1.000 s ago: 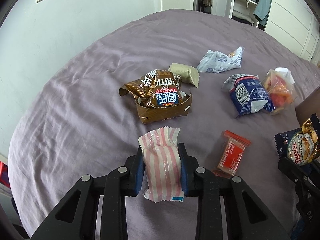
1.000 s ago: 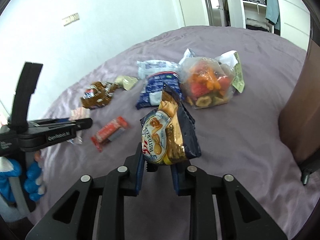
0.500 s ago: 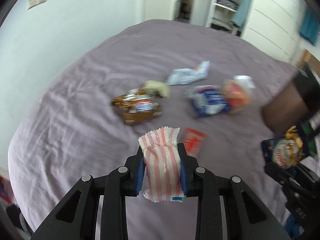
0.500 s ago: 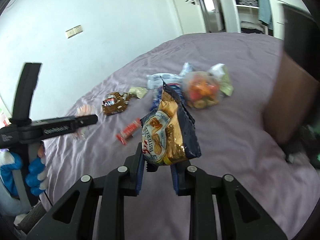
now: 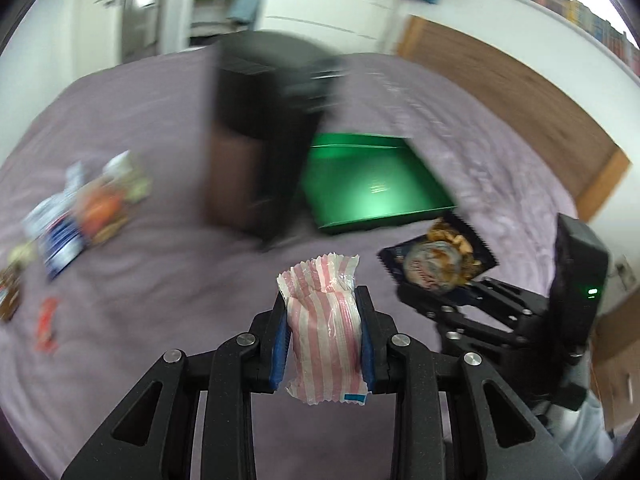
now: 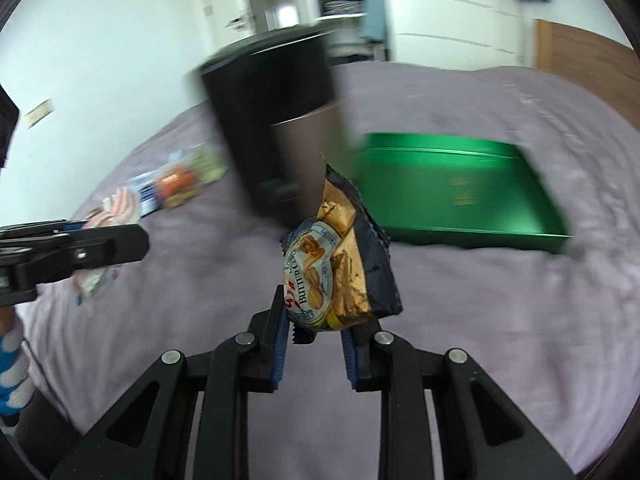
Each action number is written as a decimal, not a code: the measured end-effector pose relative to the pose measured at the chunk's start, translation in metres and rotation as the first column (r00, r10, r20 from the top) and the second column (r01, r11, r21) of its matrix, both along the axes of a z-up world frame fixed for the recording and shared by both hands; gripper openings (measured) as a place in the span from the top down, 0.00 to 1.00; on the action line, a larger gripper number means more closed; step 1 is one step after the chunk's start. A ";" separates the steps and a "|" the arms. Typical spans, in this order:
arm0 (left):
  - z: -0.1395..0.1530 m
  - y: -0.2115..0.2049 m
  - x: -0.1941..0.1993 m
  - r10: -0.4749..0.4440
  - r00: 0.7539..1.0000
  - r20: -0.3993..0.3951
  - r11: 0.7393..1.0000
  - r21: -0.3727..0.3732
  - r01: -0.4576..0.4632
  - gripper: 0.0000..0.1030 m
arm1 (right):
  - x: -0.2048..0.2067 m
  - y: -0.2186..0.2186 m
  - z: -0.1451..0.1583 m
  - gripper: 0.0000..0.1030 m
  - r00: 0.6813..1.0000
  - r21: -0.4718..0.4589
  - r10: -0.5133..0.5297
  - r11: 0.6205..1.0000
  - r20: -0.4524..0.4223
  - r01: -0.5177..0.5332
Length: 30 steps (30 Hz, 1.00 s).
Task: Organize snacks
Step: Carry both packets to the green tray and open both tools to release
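A: The left gripper (image 5: 323, 336) has its jaws clamped on the striped packet (image 5: 325, 336); the right gripper (image 6: 314, 344) pinches the cookie bag (image 6: 340, 268), above the bed (image 6: 460, 320).

B: Both should travel over the green tray (image 6: 460, 184), lower, then release inside its rim.

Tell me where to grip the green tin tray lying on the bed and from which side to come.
Take the green tin tray by its near wall, coming from above with one finger inside and one outside. It lies flat and open-topped with a thin upright rim, far too broad to span. The dark box crowds its left side; the near and right edges look free. Both hand-held grippers are full now.
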<state>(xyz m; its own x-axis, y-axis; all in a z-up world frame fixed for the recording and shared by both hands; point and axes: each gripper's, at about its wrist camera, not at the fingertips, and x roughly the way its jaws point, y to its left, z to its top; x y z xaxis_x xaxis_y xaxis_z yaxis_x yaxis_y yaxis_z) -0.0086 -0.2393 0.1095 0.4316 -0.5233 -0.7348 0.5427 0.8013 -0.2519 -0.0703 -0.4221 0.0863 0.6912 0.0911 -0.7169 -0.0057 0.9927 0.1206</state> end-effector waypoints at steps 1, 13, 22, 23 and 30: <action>0.004 -0.025 0.006 -0.027 1.000 0.011 1.000 -0.002 0.027 0.76 | 0.003 -0.018 0.001 0.88 1.000 -0.013 -0.029 0.999 0.007 0.029; -0.029 -0.175 0.105 -0.038 0.997 0.071 0.995 0.095 0.031 0.76 | 0.108 -0.135 -0.030 0.88 0.976 -0.100 -0.209 0.971 0.069 0.215; -0.092 -0.197 0.155 0.032 0.997 0.063 0.987 0.157 -0.042 0.76 | 0.147 -0.181 -0.086 0.87 0.968 -0.114 -0.251 0.961 0.027 0.252; -0.096 -0.198 0.157 0.033 0.998 0.061 0.986 0.158 -0.043 0.75 | 0.147 -0.182 -0.090 0.87 0.968 -0.116 -0.251 0.961 0.026 0.253; -0.107 -0.200 0.158 0.036 0.996 0.080 0.984 0.170 -0.049 0.75 | 0.146 -0.179 -0.099 0.84 0.969 -0.121 -0.243 0.962 0.038 0.245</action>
